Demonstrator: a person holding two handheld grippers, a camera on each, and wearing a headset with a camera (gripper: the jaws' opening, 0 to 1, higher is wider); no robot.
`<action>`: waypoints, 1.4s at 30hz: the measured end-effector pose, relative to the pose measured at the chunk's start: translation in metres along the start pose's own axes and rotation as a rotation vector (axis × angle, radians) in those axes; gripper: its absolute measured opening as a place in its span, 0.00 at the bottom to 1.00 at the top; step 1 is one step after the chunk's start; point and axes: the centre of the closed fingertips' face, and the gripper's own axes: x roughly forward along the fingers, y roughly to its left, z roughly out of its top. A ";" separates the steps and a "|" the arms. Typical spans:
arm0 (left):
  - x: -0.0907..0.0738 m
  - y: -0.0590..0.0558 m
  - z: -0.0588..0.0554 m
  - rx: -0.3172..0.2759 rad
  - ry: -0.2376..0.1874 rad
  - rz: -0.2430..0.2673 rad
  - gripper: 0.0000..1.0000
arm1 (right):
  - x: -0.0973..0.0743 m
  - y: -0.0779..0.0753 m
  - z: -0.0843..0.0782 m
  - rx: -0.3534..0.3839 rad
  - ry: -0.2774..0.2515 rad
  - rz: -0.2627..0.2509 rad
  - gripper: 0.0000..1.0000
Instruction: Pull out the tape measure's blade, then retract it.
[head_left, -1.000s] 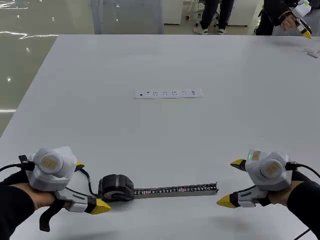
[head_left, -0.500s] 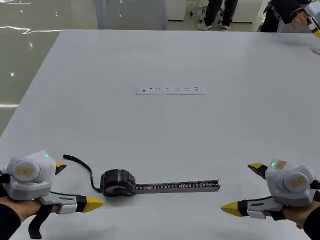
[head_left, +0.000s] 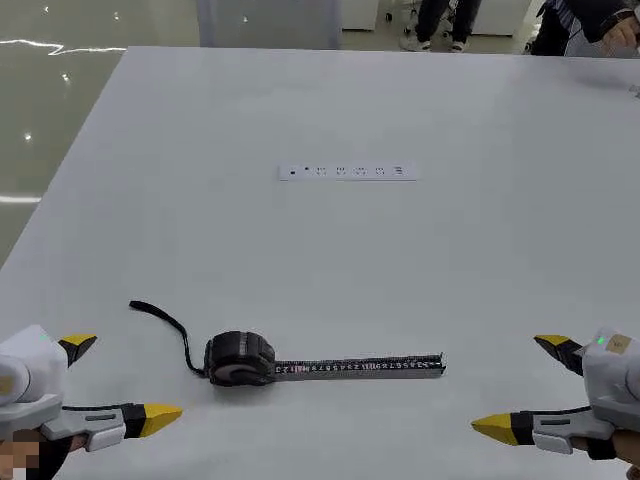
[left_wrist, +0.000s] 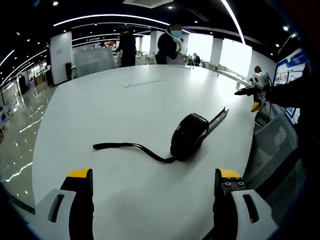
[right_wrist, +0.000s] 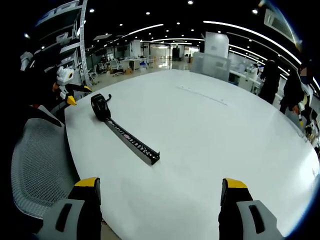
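A black tape measure lies on the white table near its front edge, its blade drawn out flat to the right and its black wrist strap trailing to the left. My left gripper is open at the lower left, apart from the case. In the left gripper view the case and strap lie ahead of the yellow-tipped jaws. My right gripper is open at the lower right, clear of the blade's hook end. Nothing is held.
A white power strip lies flush in the middle of the table. People stand at the far edge. A grey mesh chair sits by the table's near side in the right gripper view.
Both grippers have drawn back outward and down, away from the tape measure. The left one has uncovered the strap. The blade stays extended on the table.
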 end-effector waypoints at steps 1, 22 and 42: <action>-0.001 0.001 -0.001 0.000 0.000 0.006 0.99 | -0.001 0.001 -0.002 -0.002 0.005 0.001 0.99; -0.018 0.010 -0.003 -0.020 -0.033 0.058 0.99 | -0.021 0.002 -0.025 0.010 0.042 -0.009 0.99; -0.021 0.006 0.002 -0.016 -0.065 0.049 0.99 | -0.027 0.001 -0.020 -0.015 0.042 0.007 0.99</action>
